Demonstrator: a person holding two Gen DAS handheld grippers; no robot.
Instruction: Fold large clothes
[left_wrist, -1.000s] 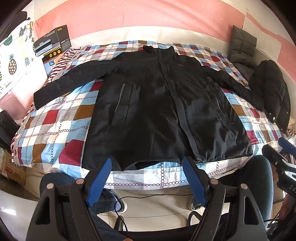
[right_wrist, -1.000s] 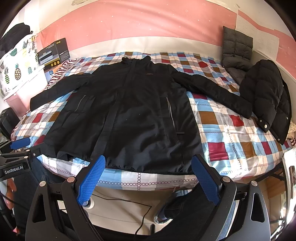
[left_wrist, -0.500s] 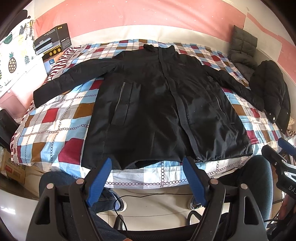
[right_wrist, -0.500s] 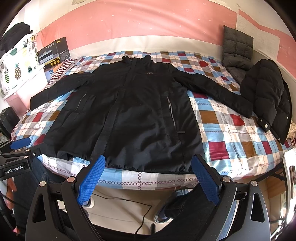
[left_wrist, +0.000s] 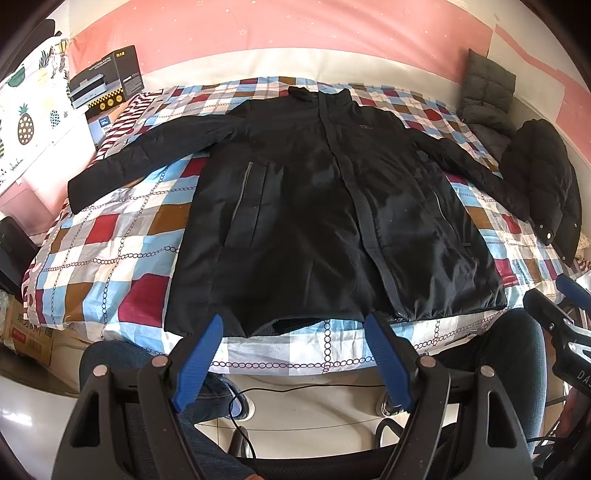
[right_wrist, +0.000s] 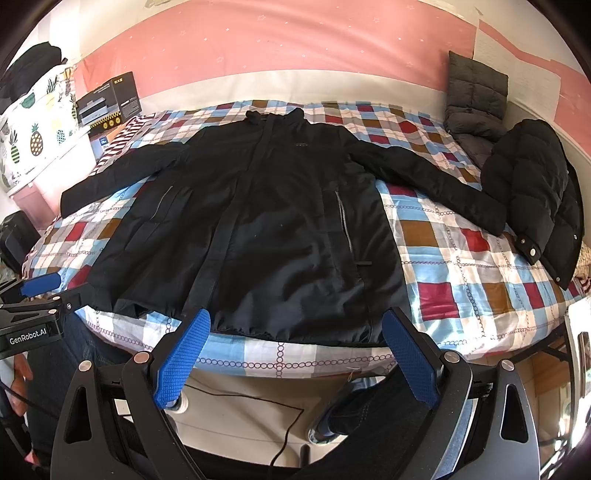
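Black jacket (left_wrist: 325, 221) lies face up across the checked bedspread (left_wrist: 122, 258), sleeves spread to either side, collar toward the pink wall and hem at the bed's near edge; my left hand-held gripper (left_wrist: 293, 354) hangs just short of that hem with its blue pads (left_wrist: 197, 356) spread wide and nothing between them; my right hand-held gripper (right_wrist: 297, 358) is likewise wide open and holds nothing, its pads (right_wrist: 183, 360) framing the hem from in front of the bed. From the left wrist I see a gap at the hem where the front panels part, and the right gripper's tip at the far right edge; the right wrist view shows instead the left gripper side-on at its left edge, and the right pocket zip plainly. Both views take in a second dark puffy coat (right_wrist: 535, 199) heaped at the bed's right side, a grey quilted cushion (right_wrist: 476, 96) against the wall, and a black box (left_wrist: 107, 81) at the far left corner; my legs and a cable on the floor show beneath the grippers.
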